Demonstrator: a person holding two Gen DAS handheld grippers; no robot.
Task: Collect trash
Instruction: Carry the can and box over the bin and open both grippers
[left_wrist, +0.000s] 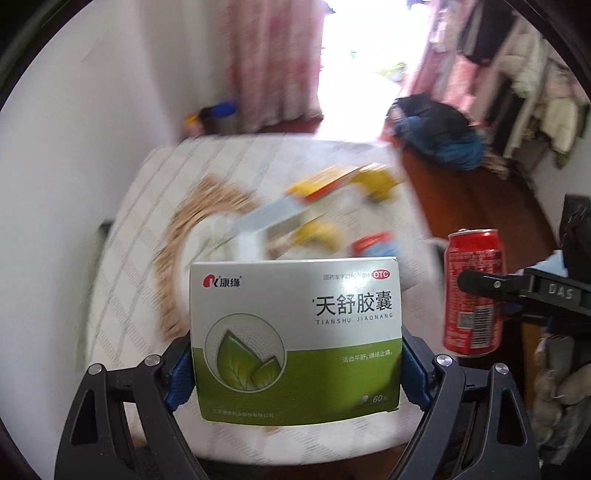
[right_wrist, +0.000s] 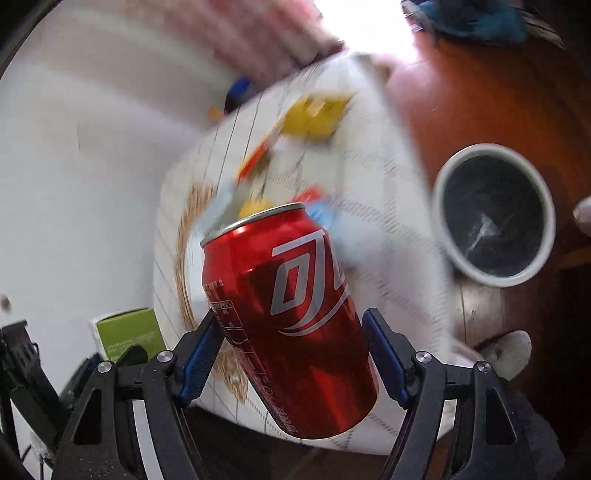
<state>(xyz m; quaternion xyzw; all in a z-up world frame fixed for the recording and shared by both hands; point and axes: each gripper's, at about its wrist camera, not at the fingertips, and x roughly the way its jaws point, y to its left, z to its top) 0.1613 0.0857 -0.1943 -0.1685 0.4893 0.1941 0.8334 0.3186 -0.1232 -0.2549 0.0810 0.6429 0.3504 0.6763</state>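
Observation:
My left gripper (left_wrist: 295, 369) is shut on a white and green medicine box (left_wrist: 295, 339), held upright above a round table with a white checked cloth (left_wrist: 122, 258). My right gripper (right_wrist: 291, 354) is shut on a red soda can (right_wrist: 291, 314), tilted, held above the table's right side. The can (left_wrist: 472, 291) also shows at the right of the left wrist view, and the box (right_wrist: 125, 328) at the lower left of the right wrist view. A white bin with a dark liner (right_wrist: 495, 218) stands on the floor right of the table.
Blurred litter lies on the table: yellow and orange packets (left_wrist: 343, 181), a pale blue box (left_wrist: 266, 218), a red and blue item (left_wrist: 373, 243). A woven mat (left_wrist: 184, 229) lies on the cloth. Red-brown floor, a blue clothes heap (left_wrist: 439, 133) and pink curtains lie beyond.

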